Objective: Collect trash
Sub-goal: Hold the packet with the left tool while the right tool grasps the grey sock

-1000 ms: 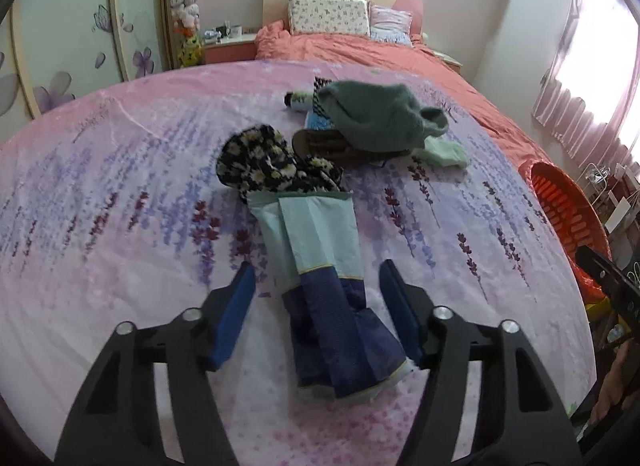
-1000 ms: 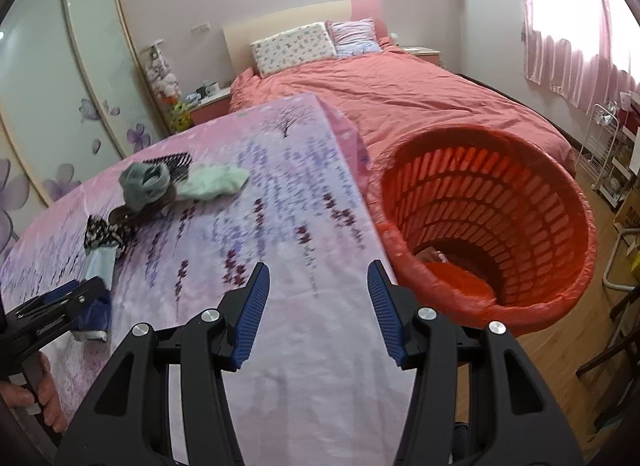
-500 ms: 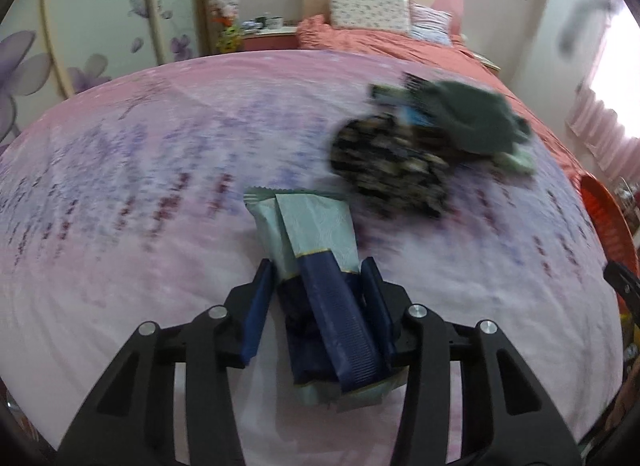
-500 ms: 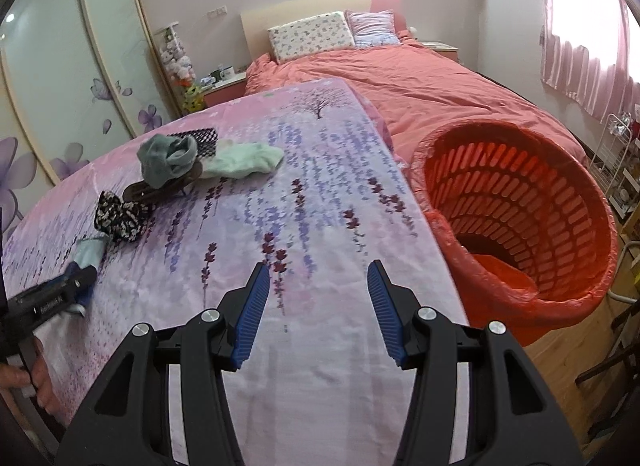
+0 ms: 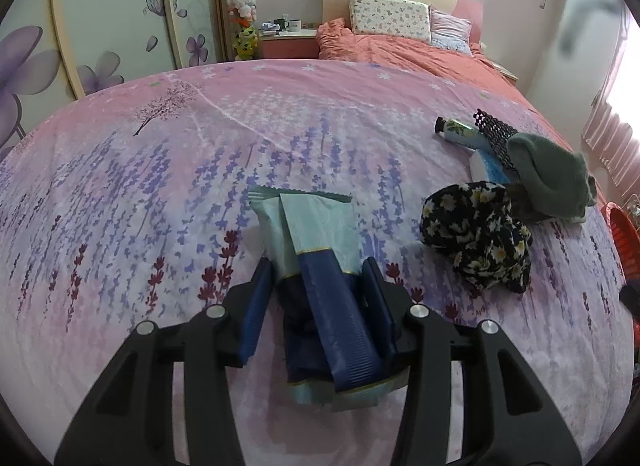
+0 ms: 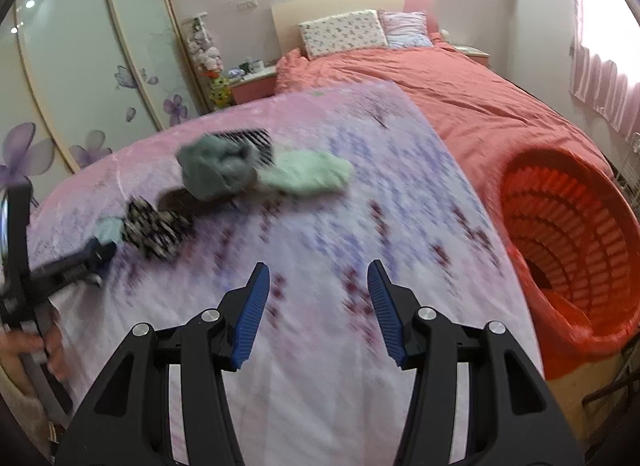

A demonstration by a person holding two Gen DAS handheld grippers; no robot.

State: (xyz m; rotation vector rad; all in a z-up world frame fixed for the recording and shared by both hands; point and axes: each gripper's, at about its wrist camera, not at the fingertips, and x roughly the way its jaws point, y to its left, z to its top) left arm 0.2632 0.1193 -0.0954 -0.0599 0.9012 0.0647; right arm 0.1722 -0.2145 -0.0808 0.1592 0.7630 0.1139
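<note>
Blue-and-mint wrapper (image 5: 316,266) pinched in left fingers (image 5: 262,298); right fingers (image 6: 256,306) apart, empty; floral cloth (image 5: 476,242) beside.

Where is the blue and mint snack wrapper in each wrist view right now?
Left wrist view: the wrapper sits at lower centre, between the fingers of the left hand-held gripper.
Right wrist view: only its mint end shows, far left, blurred.
Shared landmark: the black floral cloth right beside the wrapper.
</note>
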